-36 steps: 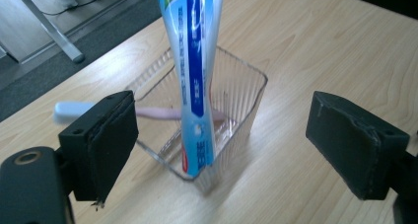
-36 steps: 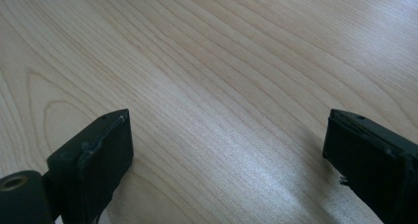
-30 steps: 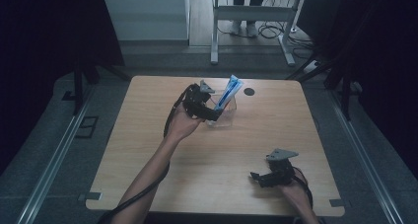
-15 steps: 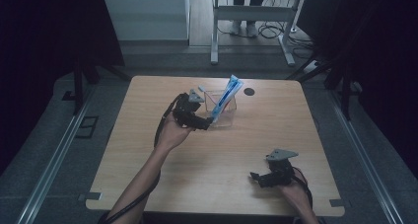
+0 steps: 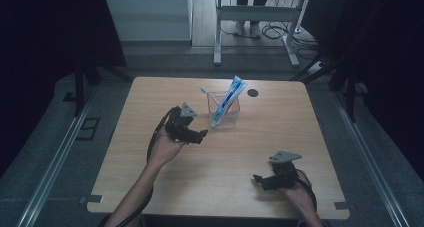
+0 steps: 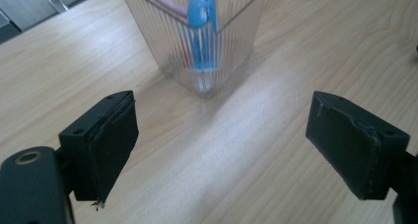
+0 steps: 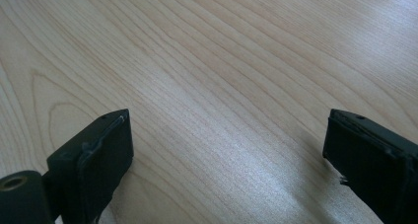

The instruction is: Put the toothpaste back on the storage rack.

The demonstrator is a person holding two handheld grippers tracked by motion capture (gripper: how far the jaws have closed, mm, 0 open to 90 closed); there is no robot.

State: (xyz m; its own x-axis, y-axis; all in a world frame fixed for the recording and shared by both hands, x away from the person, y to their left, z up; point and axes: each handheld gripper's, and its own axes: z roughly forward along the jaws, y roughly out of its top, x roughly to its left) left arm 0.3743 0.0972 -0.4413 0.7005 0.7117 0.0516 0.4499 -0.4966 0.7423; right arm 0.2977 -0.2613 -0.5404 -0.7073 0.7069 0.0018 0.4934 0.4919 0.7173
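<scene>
A clear ribbed plastic cup (image 5: 223, 110) stands upright on the wooden table (image 5: 150, 92), toward the far middle. A blue-and-white toothpaste tube (image 5: 229, 100) leans in it, and a toothbrush with a pale head (image 5: 205, 90) sticks out at the cup's left. My left gripper (image 5: 199, 135) is open and empty, a short way to the near left of the cup. In the left gripper view the cup (image 6: 197, 34) stands just beyond the gripper (image 6: 222, 140), the tube (image 6: 200, 21) inside it. My right gripper (image 5: 260, 179) rests open near the table's front right; its view has the gripper (image 7: 226, 160) over bare wood.
A small dark round hole (image 5: 253, 92) marks the table right of the cup. Beyond the far edge stand a white-framed bench (image 5: 255, 17) and cables on the floor. Dark curtains flank both sides.
My left gripper has drawn back from the cup toward the near left, empty and open. The tube and brush stay in the cup. The right gripper has not moved.
</scene>
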